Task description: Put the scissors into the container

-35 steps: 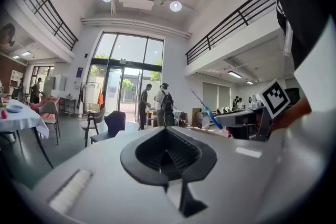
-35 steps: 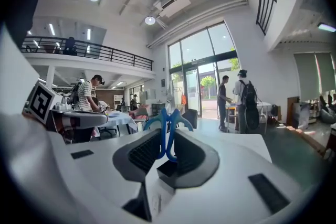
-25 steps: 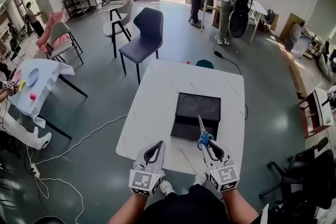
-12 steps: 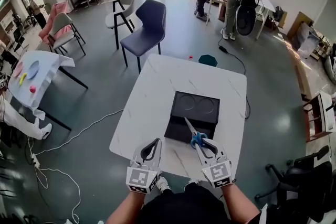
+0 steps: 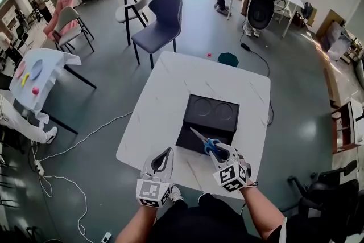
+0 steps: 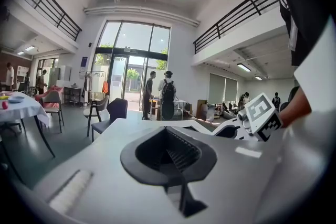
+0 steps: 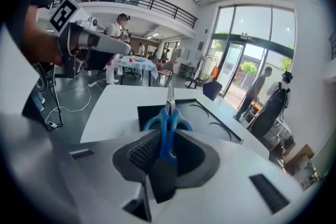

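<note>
The right gripper is closed on the blue handles of the scissors, clamped between its pads. It hangs over the near right part of the table. The blades point away and to the left, out over the near edge of the black container. Whether they touch it cannot be told. The container sits right of the table's centre, close to the near edge, with two ring marks on its far half.

The left gripper is at the near edge, left of the container and well apart from the scissors. Its jaws are together with nothing between them.

Beyond the far left corner stand a dark chair and a pale chair. On the floor off the far edge lie a green thing and a small red one. A cable trails past the left edge, toward a cloth-covered side table.
</note>
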The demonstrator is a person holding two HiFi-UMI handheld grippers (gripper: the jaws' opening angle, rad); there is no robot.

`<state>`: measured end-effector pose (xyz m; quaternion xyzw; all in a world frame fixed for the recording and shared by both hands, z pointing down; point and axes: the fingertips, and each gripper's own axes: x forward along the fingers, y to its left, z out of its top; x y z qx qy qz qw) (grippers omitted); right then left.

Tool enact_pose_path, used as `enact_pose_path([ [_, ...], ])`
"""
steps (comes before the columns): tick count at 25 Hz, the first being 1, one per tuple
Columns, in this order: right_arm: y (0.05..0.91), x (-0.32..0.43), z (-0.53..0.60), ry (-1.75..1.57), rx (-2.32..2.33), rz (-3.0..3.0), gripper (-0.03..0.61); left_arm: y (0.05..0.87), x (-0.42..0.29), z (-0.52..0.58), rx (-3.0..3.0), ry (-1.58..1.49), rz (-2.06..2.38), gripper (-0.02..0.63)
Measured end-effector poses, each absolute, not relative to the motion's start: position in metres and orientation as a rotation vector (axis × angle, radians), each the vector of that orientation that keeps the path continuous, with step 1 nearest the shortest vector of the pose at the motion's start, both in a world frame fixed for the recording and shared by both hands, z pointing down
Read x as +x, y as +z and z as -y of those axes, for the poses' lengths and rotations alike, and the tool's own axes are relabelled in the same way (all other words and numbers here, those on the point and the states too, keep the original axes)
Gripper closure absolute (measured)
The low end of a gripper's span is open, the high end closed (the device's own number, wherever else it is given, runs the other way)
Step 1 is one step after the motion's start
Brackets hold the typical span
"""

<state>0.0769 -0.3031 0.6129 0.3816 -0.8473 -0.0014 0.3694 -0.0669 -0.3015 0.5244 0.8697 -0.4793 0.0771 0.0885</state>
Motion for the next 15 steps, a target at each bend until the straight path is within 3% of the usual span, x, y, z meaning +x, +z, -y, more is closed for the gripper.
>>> enact_pose_path([
  [15, 0.678, 0.076, 0.327, -0.103, 0.555, 1.957, 0.492, 0.535, -0.072, 0.302, 2.533, 0.245, 1.472, 0.605],
])
